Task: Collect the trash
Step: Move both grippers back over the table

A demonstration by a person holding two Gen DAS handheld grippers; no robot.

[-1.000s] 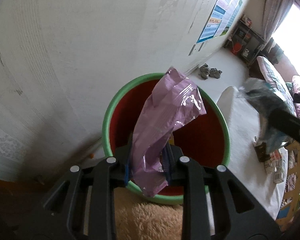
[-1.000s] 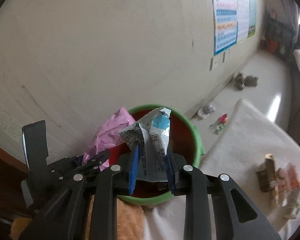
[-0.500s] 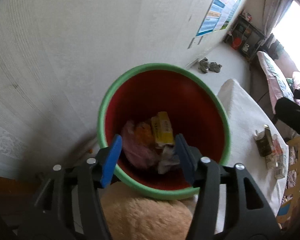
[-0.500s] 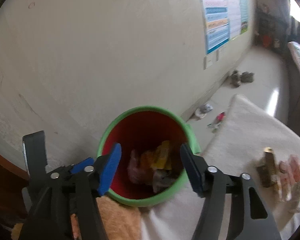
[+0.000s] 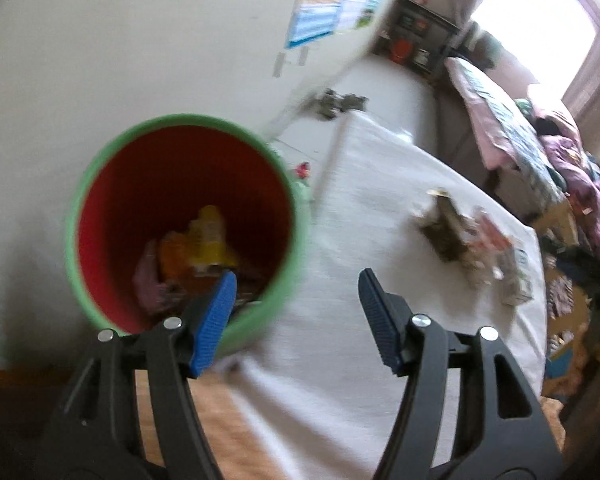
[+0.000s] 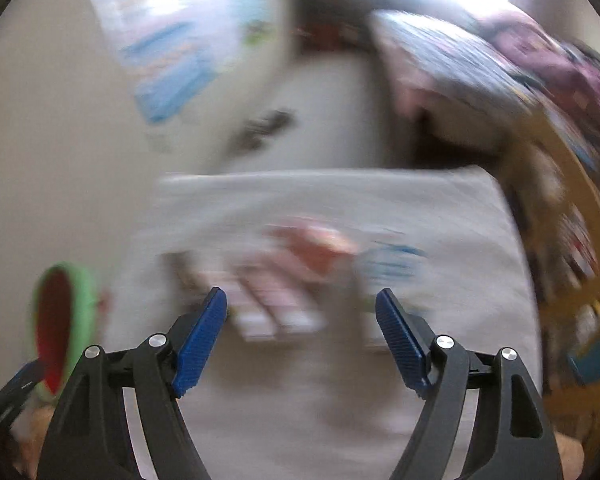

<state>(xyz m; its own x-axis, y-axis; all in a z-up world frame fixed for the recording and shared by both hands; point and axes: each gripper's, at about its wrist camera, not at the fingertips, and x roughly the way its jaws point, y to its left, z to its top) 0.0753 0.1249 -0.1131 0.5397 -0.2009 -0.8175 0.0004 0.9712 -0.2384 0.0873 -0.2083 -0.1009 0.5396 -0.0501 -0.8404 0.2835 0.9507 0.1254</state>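
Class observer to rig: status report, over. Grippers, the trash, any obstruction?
Left gripper and right gripper: jaws open, empty. Wrappers in the bin; more wrappers on the white cloth. Nothing blocking; right view blurred.

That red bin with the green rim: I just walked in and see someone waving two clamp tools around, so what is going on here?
A person is clearing trash off a white cloth with two handheld grippers. Both the left gripper and the right gripper are open and empty. The bin already holds several wrappers. More wrappers lie in a cluster on the cloth; the right gripper points toward them, though that view is badly blurred.
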